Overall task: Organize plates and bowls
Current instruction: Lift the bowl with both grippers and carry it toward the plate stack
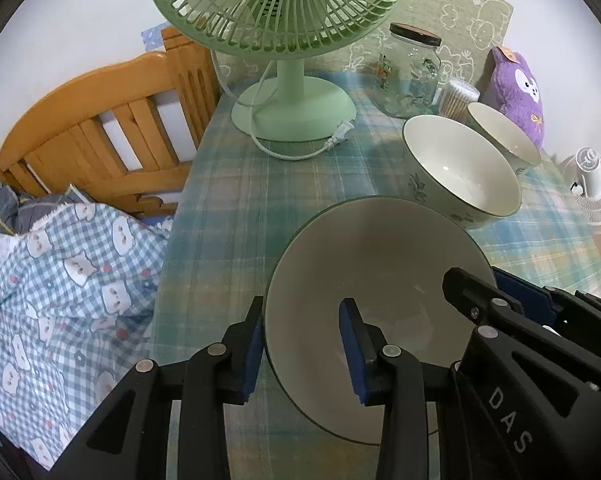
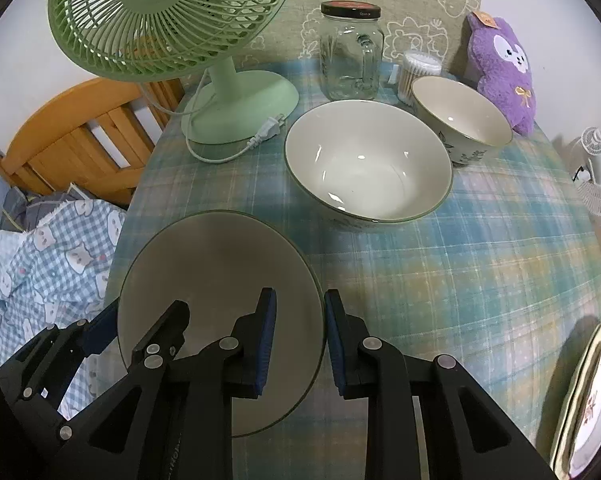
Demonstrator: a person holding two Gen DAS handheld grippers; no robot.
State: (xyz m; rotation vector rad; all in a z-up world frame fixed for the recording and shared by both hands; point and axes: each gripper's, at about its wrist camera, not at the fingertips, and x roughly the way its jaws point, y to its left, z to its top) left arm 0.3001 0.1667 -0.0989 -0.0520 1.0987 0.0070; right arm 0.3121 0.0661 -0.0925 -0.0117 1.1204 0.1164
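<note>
Both grippers straddle one plate's rim — left fingers wide open, right fingers narrowly parted, neither clamped; glazed ceramic — stiff, slippery, breakable

Pale green desk fan, lidded clear glass jar, tub of cotton swabs, purple plush toy; all stood on plaid tablecloth.

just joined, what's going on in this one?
Both claws sit at the nearest bowl on the plaid tablecloth. The left claw straddles its left rim, the right claw its right rim, jaws apart on both. Two more bowls wait behind: a large one and a smaller one. A decorated plate sits at the right edge.
</note>
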